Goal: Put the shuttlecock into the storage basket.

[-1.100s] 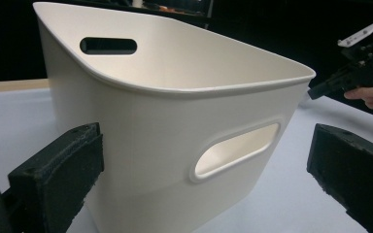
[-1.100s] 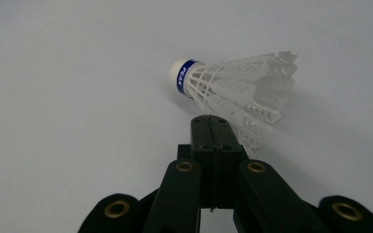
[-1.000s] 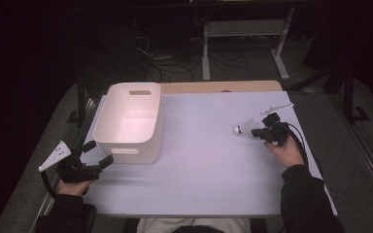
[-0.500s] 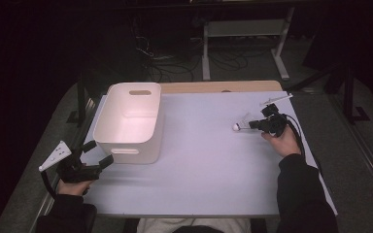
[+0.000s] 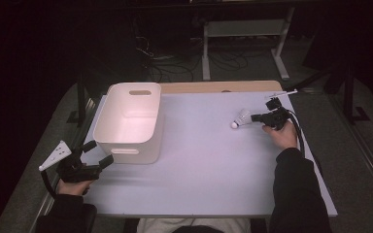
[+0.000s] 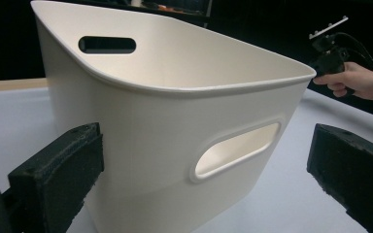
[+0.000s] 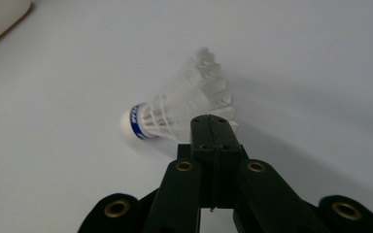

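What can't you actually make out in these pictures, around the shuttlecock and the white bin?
- Right gripper on the shuttlecock: in the right gripper view the shut jaws cover the feather edge, so the pinch point is hidden.
- Shuttlecock band print: too small to read.
- White bin: in the left gripper view its near wall hides the floor inside.
- Left gripper: jaw tips cut off by the frame's lower edge.

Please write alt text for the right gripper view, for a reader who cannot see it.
A closed black claw pinches the feather skirt of a white feathered shuttlecock with a blue band, cork pointing left, above a pale table surface. A corner of a white plastic bin shows top left.
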A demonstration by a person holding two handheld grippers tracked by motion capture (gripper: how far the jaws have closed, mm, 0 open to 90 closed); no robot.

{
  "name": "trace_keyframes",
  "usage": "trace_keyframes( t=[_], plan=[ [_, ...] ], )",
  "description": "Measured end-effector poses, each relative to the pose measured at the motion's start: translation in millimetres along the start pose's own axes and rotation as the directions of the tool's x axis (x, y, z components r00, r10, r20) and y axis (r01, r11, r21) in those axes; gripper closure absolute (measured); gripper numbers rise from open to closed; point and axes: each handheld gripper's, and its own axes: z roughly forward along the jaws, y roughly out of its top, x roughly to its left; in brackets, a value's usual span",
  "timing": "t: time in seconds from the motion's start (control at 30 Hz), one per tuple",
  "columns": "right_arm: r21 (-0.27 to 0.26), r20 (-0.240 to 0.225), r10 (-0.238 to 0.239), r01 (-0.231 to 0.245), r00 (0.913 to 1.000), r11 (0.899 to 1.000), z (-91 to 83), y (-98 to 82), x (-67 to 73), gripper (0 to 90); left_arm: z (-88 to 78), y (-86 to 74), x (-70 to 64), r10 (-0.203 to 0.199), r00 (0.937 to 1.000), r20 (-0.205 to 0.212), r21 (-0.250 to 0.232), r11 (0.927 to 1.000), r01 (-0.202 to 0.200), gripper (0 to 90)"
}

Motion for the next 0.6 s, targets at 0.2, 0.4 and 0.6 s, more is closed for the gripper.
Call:
trace_keyframes(
  t=[0.2, 0.4, 0.6],
  plan=[
    [-0.008, -0.002, 0.052, -0.052, 0.9986, 0.999, 6.8, -3.2, -9.7, 89.3, -0.3, 0.0, 0.1, -0.001, 1.0000, 0.001, -0.001, 1.0000, 0.001, 0.0],
    [-0.060, -0.033, 0.117, -0.118, 0.9926, 0.991, 12.8, -1.7, -14.1, 89.3, -0.6, -0.1, 0.3, -0.002, 1.0000, 0.002, -0.002, 1.0000, 0.002, 0.0],
    [-0.077, -0.057, 0.123, -0.127, 0.9908, 0.989, 26.1, 17.2, -5.6, 89.3, -0.5, -0.1, 0.4, -0.004, 1.0000, 0.001, -0.003, 1.0000, 0.004, 0.0]
  ],
)
